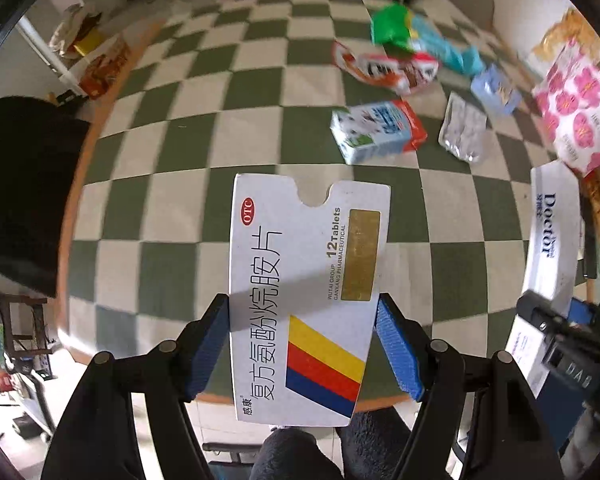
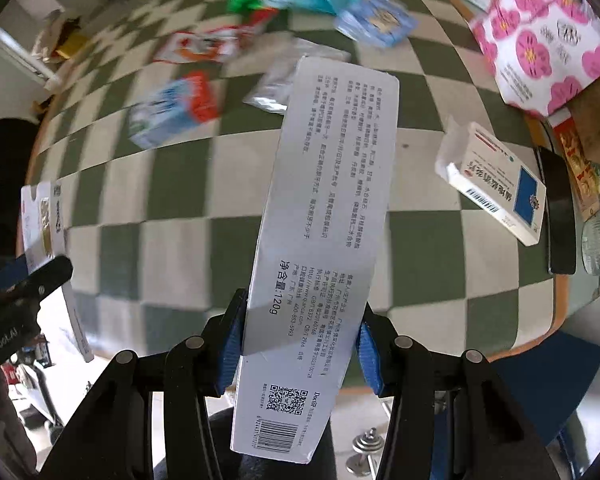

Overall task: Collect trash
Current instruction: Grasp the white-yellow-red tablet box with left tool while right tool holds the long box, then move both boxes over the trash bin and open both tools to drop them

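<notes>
While wrappers (image 1: 384, 68) are still littering the counter (image 1: 172, 216) upper right, both tools are gripping boxes. Left tool (image 1: 302, 344) is clamping the tablet box (image 1: 304, 300); right tool (image 2: 300, 344) is pinching the toothpaste box (image 2: 320, 240).

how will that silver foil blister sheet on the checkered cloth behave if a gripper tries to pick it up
The silver blister sheet lies nearly flat, so pads probably struggle to get under it. It looks thin and crinkled, likely light and bendy rather than stiff. Its shiny foil may be slippery on the checkered cloth.

Both wrist views face down, sharing checkered table (image 1: 236, 92).
</notes>
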The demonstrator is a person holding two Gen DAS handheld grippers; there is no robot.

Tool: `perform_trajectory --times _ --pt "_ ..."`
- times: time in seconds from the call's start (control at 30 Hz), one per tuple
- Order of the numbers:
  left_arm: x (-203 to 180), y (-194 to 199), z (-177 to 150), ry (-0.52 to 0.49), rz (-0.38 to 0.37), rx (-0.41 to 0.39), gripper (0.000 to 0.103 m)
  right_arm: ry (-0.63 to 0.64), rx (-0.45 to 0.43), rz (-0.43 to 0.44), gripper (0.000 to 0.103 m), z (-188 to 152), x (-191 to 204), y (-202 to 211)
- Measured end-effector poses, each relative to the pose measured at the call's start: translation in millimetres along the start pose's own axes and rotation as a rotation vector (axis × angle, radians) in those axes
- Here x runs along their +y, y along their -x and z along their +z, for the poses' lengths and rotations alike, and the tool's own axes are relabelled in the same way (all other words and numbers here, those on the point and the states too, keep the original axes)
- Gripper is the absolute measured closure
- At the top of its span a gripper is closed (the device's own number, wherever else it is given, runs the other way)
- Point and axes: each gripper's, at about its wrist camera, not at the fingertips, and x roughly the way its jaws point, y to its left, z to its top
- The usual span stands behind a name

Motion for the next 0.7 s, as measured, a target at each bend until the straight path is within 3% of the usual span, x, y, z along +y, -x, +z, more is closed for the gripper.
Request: perform_trajectory --times 0.2,0.37,0.5,0.6,0.7 --pt "48.4 34.7 -44.2 0.02 -0.058 -0.072 0.033 0.032 -0.075 0.048 0.052 -59.5 41.0 47.4" --pt "80.6 48.3 -98.9 0.017 -0.115 -0.062 0.033 0.038 -0.08 0.059 0.052 -126.1 78.5 60.5" --pt "107.6 31.9 -140.5 0.04 -0.165 0.011 0.033 0.02 -0.021 0.084 0.052 -181.3 100.5 48.2" --pt "124.0 -5.7 -170.2 0.08 -0.201 0.111 0.033 0.014 0.059 0.089 0.052 -218.8 110.4 17.4" --pt "133.2 -57.4 -193.8 0.119 -0.235 0.206 0.033 -0.014 0.171 0.119 0.052 -251.4 112.2 -38.6"
